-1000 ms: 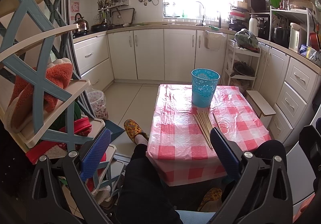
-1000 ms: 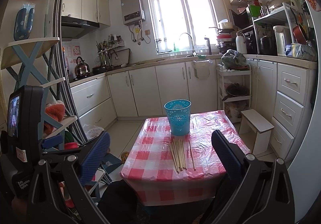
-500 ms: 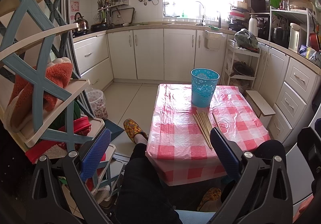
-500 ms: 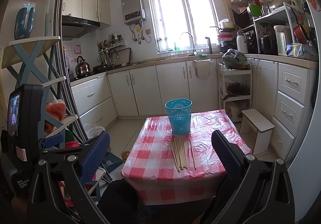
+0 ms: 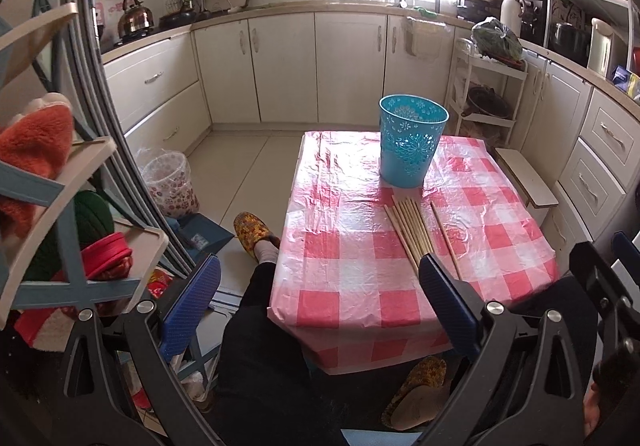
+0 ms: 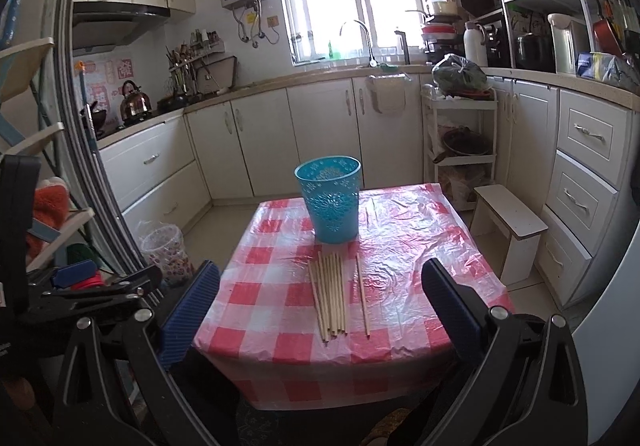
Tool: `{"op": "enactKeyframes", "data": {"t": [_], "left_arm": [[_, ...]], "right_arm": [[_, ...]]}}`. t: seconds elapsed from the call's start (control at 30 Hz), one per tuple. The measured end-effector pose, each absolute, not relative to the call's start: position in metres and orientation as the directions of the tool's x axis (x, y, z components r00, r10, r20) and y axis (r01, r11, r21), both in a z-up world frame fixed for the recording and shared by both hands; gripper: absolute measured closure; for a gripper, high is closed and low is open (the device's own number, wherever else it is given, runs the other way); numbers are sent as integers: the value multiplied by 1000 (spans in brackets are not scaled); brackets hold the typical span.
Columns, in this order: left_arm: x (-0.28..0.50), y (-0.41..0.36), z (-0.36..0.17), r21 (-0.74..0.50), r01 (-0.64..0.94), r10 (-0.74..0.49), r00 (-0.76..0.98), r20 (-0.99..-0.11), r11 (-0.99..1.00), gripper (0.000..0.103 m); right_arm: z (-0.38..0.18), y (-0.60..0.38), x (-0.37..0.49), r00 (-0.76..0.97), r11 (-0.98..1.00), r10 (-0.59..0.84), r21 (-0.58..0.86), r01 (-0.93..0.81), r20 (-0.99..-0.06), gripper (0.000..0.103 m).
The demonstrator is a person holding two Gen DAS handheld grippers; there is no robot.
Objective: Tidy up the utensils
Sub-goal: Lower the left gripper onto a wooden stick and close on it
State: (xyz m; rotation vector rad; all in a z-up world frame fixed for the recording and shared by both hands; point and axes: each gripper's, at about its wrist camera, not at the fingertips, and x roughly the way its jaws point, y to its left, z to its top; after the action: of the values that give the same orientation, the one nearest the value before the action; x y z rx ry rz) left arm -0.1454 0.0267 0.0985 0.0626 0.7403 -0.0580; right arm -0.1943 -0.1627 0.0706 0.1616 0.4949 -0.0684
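Table point(image 6: 420, 278): small, draped in a red-and-white checked plastic sheet that is wrinkled and glossy. It carries everything I need. I judge the sheet could slide or bunch if I drag across it.

Blue bin point(image 6: 329, 199): upright near the far edge of the table, about the middle of that edge, mouth open and, as far as I can see, empty. It looks light and tall — a sideways knock from me while dropping something in could tip it.

Chopsticks point(image 6: 331, 293): a bundle lying flat and side by side, running from just in front of the blue bin toward the near edge, their near ends close to that edge. Thin and round, so they may roll or scatter if I nudge the pack instead of pinching it.

Single chopstick point(image 6: 362, 294): lies apart from the bundle, toward the right edge. Flat on slick plastic, it could skid off the near edge if my jaws push before they close.

Left gripper point(image 5: 316, 298): my jaws stand wide apart and hold nothing, hanging off the table's near left corner, above the person's leg.

Right gripper point(image 6: 318, 306): jaws also wide apart and empty, short of the near edge, roughly in line with the bundle — coming in too low risks catching the sheet's overhang.
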Motion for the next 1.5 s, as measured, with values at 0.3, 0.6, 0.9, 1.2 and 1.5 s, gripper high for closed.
{"op": "enactKeyframes", "data": {"t": [0.3,0.6,0.9,1.2,1.5], "left_arm": [[-50,3,20,-7,88,-57,581,-812,996,8],[29,-22,-37,-47,55,-68,508,-859,997,8],[87,-53,-84,-67,18,-68,436,-897,998,8],[102,-76,-106,29,15,21,407,-913,999,20],[97,-95,-99,25,189,-69,474,-878,982,68]], "right_arm": [[-46,-210,-51,676,992,27,105,75,-736,45],[-99,-211,20,575,996,64,90,17,-816,70],[-104,-227,35,598,994,87,108,0,-797,87],[-105,-233,38,601,984,131,175,15,-788,87],[-105,-233,39,602,981,150,196,11,-784,86]]}}
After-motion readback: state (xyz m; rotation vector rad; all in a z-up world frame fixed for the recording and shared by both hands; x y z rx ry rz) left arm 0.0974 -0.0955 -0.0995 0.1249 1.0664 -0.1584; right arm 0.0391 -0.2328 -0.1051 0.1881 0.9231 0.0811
